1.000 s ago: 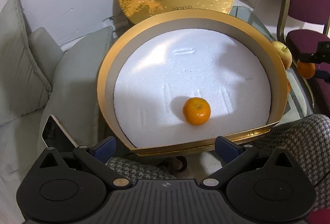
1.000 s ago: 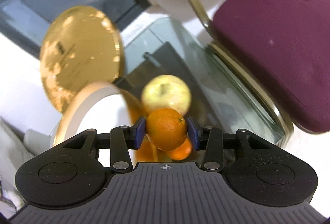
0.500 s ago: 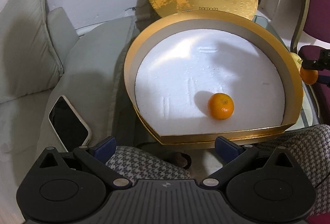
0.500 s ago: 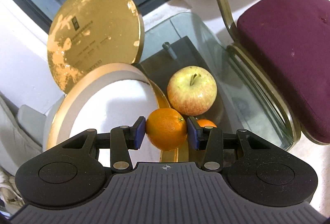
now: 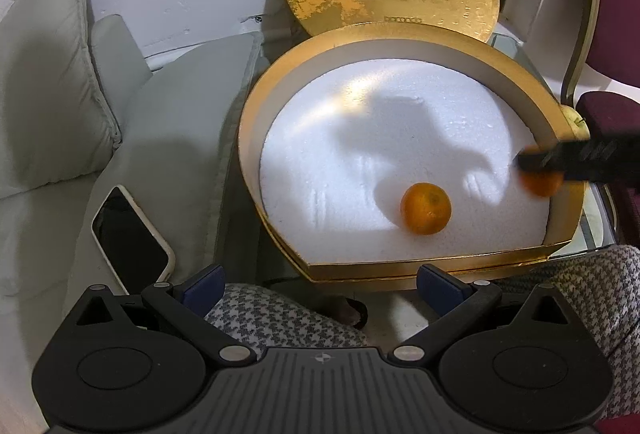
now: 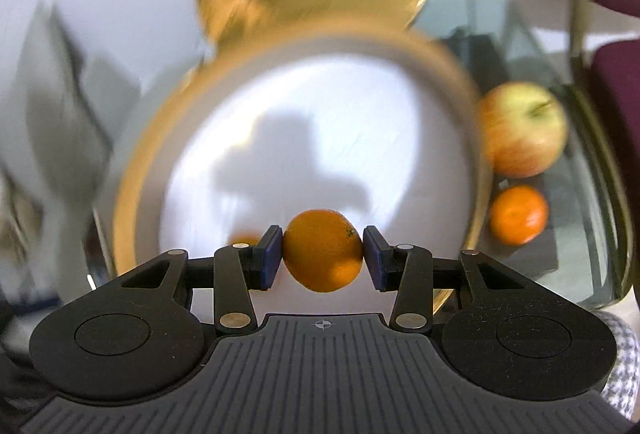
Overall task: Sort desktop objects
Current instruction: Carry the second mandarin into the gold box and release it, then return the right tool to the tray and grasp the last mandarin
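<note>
Glass tabletop (image 6: 576, 234), gold box (image 5: 256, 138) at 12 o'clock, right gripper (image 6: 323, 258) jaws grasping orange (image 6: 323, 250), left gripper (image 5: 320, 286) jaws released, purple chair (image 5: 616, 114) at 3 o'clock.

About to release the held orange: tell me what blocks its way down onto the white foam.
Nothing visible does. The right gripper holds the orange over bare foam inside the gold box; the other orange lies off to the side.

The right gripper (image 6: 323, 251) is swinging in over the gold box (image 6: 136, 170), carrying its clamped orange (image 6: 323, 251) above the white foam, leaving the apple (image 6: 522, 128) and the other orange (image 6: 518, 214) behind on the glass table (image 6: 580, 254).
</note>
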`<state>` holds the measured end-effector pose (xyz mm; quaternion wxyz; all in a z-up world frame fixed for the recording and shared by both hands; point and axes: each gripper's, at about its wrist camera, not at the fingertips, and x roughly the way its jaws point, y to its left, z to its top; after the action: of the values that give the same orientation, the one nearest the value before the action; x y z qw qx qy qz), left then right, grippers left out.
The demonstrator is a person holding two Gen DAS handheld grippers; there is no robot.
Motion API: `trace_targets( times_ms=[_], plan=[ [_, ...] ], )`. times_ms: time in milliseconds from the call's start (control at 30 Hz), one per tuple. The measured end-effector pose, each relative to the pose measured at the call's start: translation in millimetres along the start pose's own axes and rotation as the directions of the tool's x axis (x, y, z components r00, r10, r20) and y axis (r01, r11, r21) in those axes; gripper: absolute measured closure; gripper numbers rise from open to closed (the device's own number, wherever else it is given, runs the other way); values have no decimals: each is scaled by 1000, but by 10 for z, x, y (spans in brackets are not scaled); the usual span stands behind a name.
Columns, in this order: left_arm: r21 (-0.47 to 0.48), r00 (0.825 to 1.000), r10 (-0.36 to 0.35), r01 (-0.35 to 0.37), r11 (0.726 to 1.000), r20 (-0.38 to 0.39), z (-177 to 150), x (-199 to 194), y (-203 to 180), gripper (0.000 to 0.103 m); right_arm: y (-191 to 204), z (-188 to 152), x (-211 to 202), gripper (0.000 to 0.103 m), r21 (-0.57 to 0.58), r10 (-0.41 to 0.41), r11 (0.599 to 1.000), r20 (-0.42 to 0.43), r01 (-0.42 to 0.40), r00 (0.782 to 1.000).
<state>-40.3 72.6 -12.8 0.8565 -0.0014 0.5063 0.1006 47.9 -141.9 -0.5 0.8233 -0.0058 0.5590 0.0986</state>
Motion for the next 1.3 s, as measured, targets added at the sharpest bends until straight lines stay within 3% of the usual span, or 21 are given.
trace_targets(
  times_ms=[133,267,500,700,967,1100,1300],
  plan=[
    [-23,1000,17,-18,1000,-12,-21,11,84,1,230,-100,280,58,-113,-57,992,-90,47,994],
    [-40,1000,24,-25,999,-19,-36,25,159,1,376,-125,395,57,-217,-136,969,-84,115,987],
    [-40,1000,22,-23,999,-18,-27,17,168,1,336,-112,494,54,-221,-165,966,-118,136,979],
    [-37,999,33,-33,999,-12,-26,-26,158,1,247,-80,316,50,-174,-136,977,-75,121,988],
    [-4,999,39,-39,999,3,-55,-119,34,1,-69,-102,-323,48,4,-31,1000,46,31,998],
    [25,999,34,-34,999,15,-63,-179,-49,1,-293,-190,-645,42,93,-41,995,106,31,994],
    [91,999,16,-19,996,31,-55,-243,-259,1,-582,-413,-907,38,173,-97,982,127,74,987]
  ],
)
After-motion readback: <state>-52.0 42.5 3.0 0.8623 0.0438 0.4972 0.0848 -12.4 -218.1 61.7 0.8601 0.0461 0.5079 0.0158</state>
